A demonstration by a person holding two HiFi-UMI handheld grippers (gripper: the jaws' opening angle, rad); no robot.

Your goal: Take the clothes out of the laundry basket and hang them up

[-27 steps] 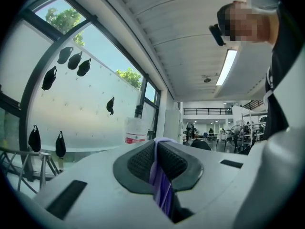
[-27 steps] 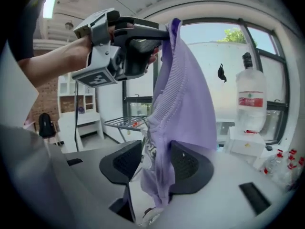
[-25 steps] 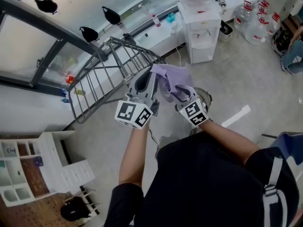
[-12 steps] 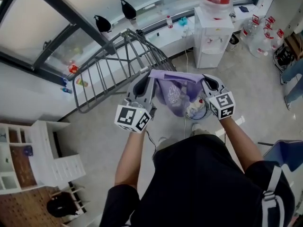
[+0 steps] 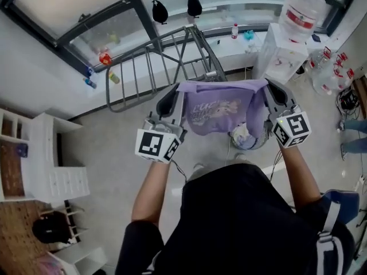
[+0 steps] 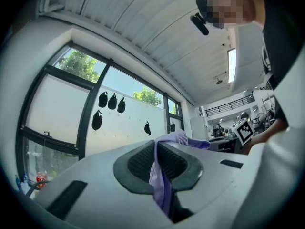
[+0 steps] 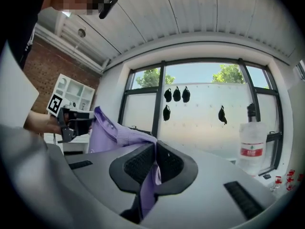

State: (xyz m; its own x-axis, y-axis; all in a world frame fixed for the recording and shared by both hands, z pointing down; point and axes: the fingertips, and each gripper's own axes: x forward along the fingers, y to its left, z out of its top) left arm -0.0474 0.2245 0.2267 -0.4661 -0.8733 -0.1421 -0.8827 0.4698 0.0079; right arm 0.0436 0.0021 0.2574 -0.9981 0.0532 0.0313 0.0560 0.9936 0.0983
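Several large panes of the window run across the top of the head view. The grey drying rack stands on the floor below them, and the white water dispenser is at the right.

Nearer the camera, the left forearm and the right forearm both reach forward from the black-shirted body. They are spread apart at about the same height, and both grippers point roughly level toward the rack.

The purple garment is stretched flat and wide between them, printed side up. It hangs in the air just in front of the rack and above the round laundry basket, whose rim shows under the cloth's lower edge.

The left gripper is clamped on the garment's left top corner. In the left gripper view its ribbed pads pinch a fold of purple cloth. The right gripper is closed on the opposite corner, and in its own view its pads press the fabric the same way.
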